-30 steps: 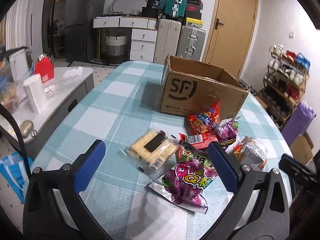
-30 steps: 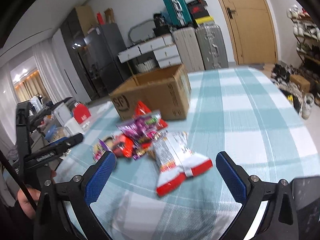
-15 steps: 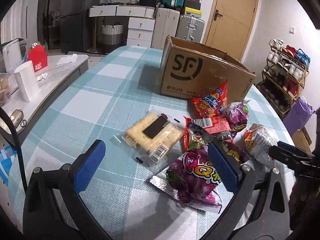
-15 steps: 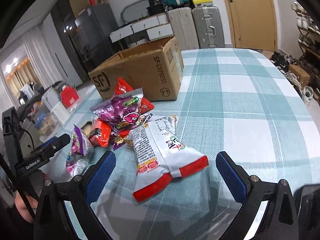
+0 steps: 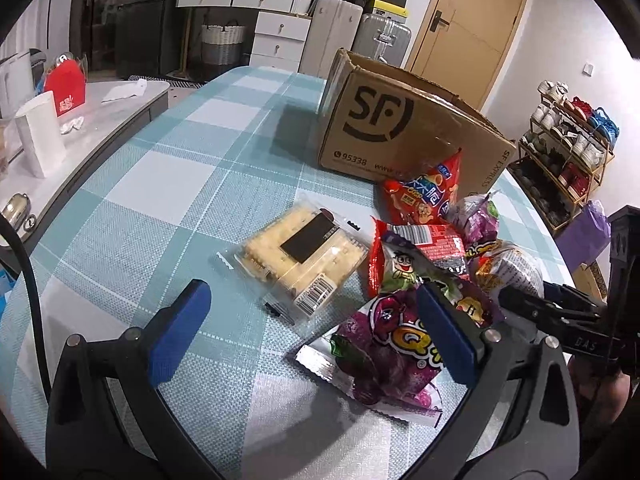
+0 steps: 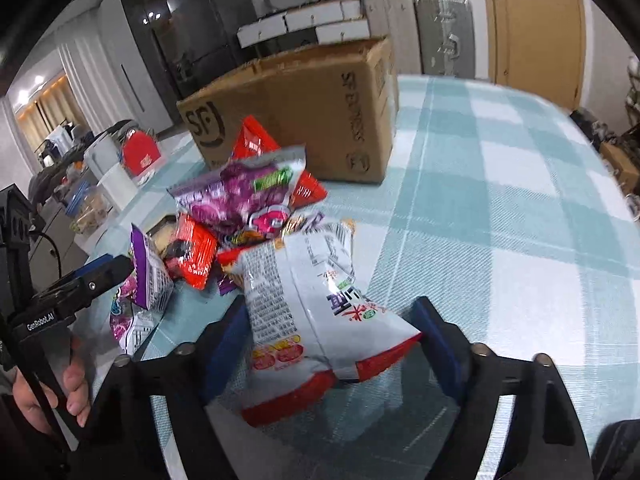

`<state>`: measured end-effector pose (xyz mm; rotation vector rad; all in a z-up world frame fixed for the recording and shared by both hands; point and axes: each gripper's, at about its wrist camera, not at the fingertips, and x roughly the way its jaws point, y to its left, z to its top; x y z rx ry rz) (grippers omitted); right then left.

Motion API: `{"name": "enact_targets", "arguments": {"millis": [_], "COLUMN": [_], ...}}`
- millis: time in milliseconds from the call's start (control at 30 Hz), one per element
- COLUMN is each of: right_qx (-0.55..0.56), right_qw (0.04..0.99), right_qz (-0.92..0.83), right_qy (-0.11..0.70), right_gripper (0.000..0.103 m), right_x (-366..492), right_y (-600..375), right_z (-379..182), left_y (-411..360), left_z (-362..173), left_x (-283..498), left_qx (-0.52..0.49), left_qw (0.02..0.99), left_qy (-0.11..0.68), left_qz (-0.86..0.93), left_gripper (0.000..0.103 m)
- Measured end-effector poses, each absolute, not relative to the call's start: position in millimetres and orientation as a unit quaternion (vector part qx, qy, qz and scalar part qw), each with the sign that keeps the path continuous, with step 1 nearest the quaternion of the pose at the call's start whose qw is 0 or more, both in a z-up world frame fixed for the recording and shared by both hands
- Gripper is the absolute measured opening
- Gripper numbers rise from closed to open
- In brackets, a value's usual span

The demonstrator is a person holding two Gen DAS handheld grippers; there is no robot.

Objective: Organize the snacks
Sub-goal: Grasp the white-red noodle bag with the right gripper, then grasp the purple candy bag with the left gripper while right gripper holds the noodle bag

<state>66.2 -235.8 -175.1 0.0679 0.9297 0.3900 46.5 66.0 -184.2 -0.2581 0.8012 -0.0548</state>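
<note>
A heap of snack packs lies on the teal checked table [image 5: 160, 184] in front of an open cardboard box [image 5: 400, 132] [image 6: 304, 112]. My left gripper [image 5: 310, 296] hangs open over the heap's near edge. A clear cracker pack [image 5: 304, 256] sits between its fingers, and a purple candy bag [image 5: 384, 352] lies under its right finger. A red chip bag [image 5: 424, 196] leans on the box. My right gripper [image 6: 330, 308] straddles a white and red snack bag [image 6: 308, 304]. Its jaws are closing and the pads stand at the bag's two sides without squeezing it.
A grey side counter [image 5: 100, 120] with a white cup and a red box runs along the table's left. A shoe rack [image 5: 568, 152] stands right of the table. Suitcases, drawers and a door are behind. A hand [image 6: 76, 384] holds the left gripper's handle.
The right gripper moved forward and down until the white bag lay between its fingers, and its jaws narrowed. The left gripper sank closer to the cracker pack and the purple bag.
</note>
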Motion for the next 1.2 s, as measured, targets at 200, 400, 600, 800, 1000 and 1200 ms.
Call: {"name": "enact_targets", "arguments": {"millis": [200, 400, 600, 800, 1000, 1200], "right_qx": [0.037, 0.035, 0.045, 0.054, 0.069, 0.09], "right_qw": [0.876, 0.88, 0.899, 0.902, 0.901, 0.898], "right_qz": [0.188, 0.189, 0.174, 0.172, 0.173, 0.175], "right_qy": [0.443, 0.434, 0.4, 0.392, 0.393, 0.394], "right_gripper": [0.071, 0.069, 0.069, 0.069, 0.069, 0.069], "right_x": [66, 63, 53, 51, 52, 53], "right_y": [-237, -236, -245, -250, -255, -263], "right_z": [-176, -173, -163, -160, -161, -163], "left_y": [67, 68, 60, 41, 32, 16], "left_z": [-187, -187, -183, -182, -192, -195], "left_x": [49, 47, 39, 39, 50, 54], "left_qx": [-0.127, -0.132, -0.121, -0.087, -0.085, -0.054], "left_qw": [0.908, 0.909, 0.913, 0.908, 0.886, 0.882], "left_qy": [0.397, 0.393, 0.38, 0.388, 0.428, 0.438], "left_qz": [-0.032, -0.038, -0.088, -0.134, -0.155, -0.163], "left_gripper": [0.102, 0.102, 0.102, 0.102, 0.102, 0.094]}}
